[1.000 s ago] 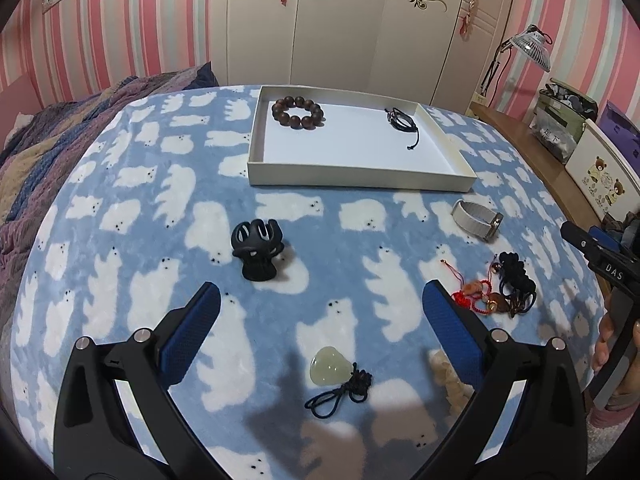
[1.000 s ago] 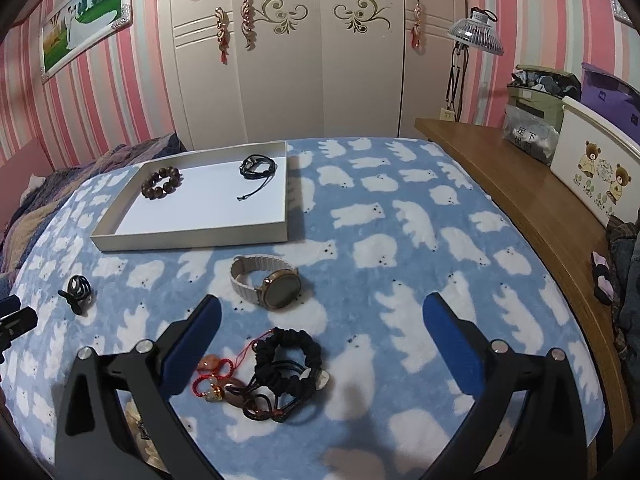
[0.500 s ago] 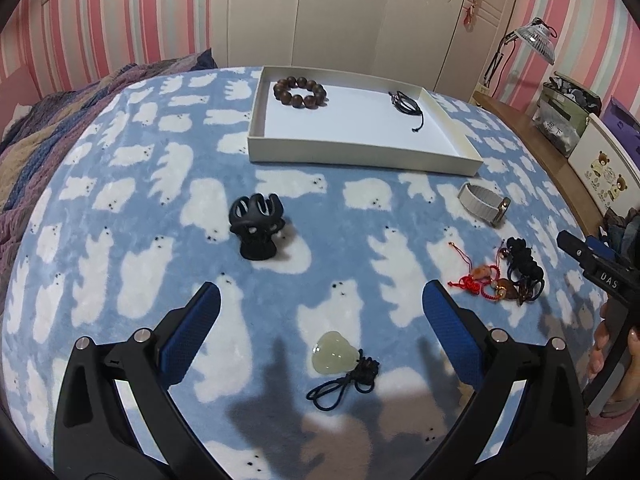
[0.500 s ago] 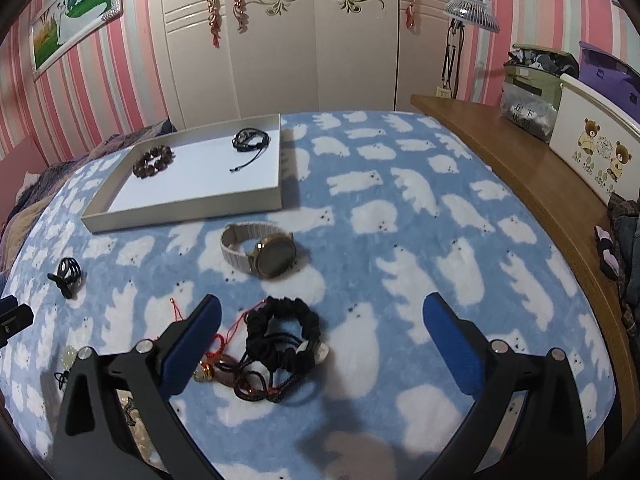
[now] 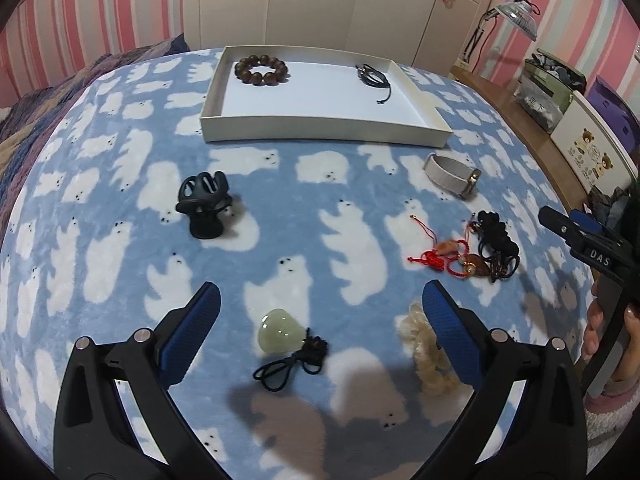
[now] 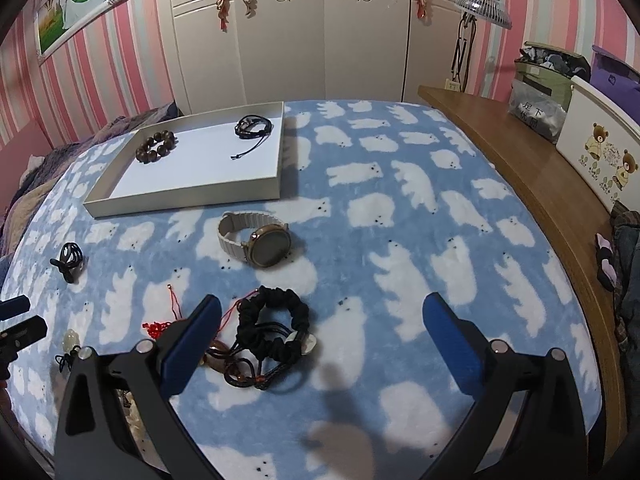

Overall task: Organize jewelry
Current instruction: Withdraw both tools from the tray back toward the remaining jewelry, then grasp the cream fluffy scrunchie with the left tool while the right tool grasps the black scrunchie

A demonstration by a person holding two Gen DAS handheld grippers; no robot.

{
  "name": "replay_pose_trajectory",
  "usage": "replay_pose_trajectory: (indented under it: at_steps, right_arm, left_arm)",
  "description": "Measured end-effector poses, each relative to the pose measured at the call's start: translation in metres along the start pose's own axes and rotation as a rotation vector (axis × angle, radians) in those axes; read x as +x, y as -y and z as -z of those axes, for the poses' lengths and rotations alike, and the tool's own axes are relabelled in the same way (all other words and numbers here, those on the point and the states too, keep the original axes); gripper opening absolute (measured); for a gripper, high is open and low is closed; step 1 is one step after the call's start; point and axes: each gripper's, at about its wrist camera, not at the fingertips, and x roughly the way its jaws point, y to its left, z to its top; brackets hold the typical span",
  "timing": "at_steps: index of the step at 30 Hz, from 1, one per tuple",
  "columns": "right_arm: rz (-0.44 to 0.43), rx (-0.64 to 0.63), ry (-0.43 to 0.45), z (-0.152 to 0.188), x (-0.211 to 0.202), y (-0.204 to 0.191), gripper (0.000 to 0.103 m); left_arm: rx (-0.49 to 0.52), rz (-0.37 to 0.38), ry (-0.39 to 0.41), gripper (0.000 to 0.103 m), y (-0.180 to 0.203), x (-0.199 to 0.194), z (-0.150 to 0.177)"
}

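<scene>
since a second ago we have brought the left gripper (image 5: 320, 320) lower and closer, so the jade pendant (image 5: 280, 329) now sits between its spread blue pads, slightly toward the left one. both tongs are wide open and hold nothing.

largest first: the white tray (image 5: 320, 134) lies at twelve o'clock from us, well apart, holding a wooden bead bracelet (image 5: 261, 71) at its far left and a black cord bracelet (image 5: 374, 78) at its far right. the pendant's cord (image 5: 294, 366) trails toward five o'clock, so its long axis runs eleven to five. our right gripper (image 6: 320, 322) hovers over the black scrunchie tangle (image 6: 272, 332), well to the pendant's right; the left is nearer and likely takes it.
</scene>
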Motion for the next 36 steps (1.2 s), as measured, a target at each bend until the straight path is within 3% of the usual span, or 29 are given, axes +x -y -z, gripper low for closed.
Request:
replay_pose_trajectory:
  at_steps: [13, 18, 27, 29, 31, 35, 36]
  right_arm:
    - [-0.017, -0.035, -0.022, 0.010, 0.014, -0.018, 0.100]
    - [-0.006, -0.039, -0.037, 0.011, 0.016, -0.014, 0.100]
    - [-0.039, -0.086, -0.130, 0.001, 0.014, 0.005, 0.100]
    - [-0.039, -0.096, -0.155, -0.001, 0.016, 0.008, 0.094]
    - [-0.043, -0.117, -0.196, -0.003, 0.020, 0.008, 0.081]
    - [-0.047, -0.156, -0.238, -0.008, 0.022, 0.005, 0.081]
    - [-0.046, -0.167, -0.242, -0.009, 0.022, 0.004, 0.077]
  left_arm:
    - [-0.047, -0.012, -0.035, 0.100, -0.012, 0.014, 0.003]
    - [-0.019, -0.022, -0.044, 0.100, -0.002, 0.015, 0.001]
    - [0.027, -0.026, -0.130, 0.099, 0.028, 0.021, -0.012]
    - [0.028, -0.006, -0.153, 0.099, 0.037, 0.026, -0.014]
    - [0.016, 0.004, -0.174, 0.099, 0.044, 0.032, -0.015]
    - [0.016, 0.008, -0.224, 0.090, 0.059, 0.046, -0.016]
    - [0.019, 0.009, -0.235, 0.089, 0.064, 0.050, -0.017]
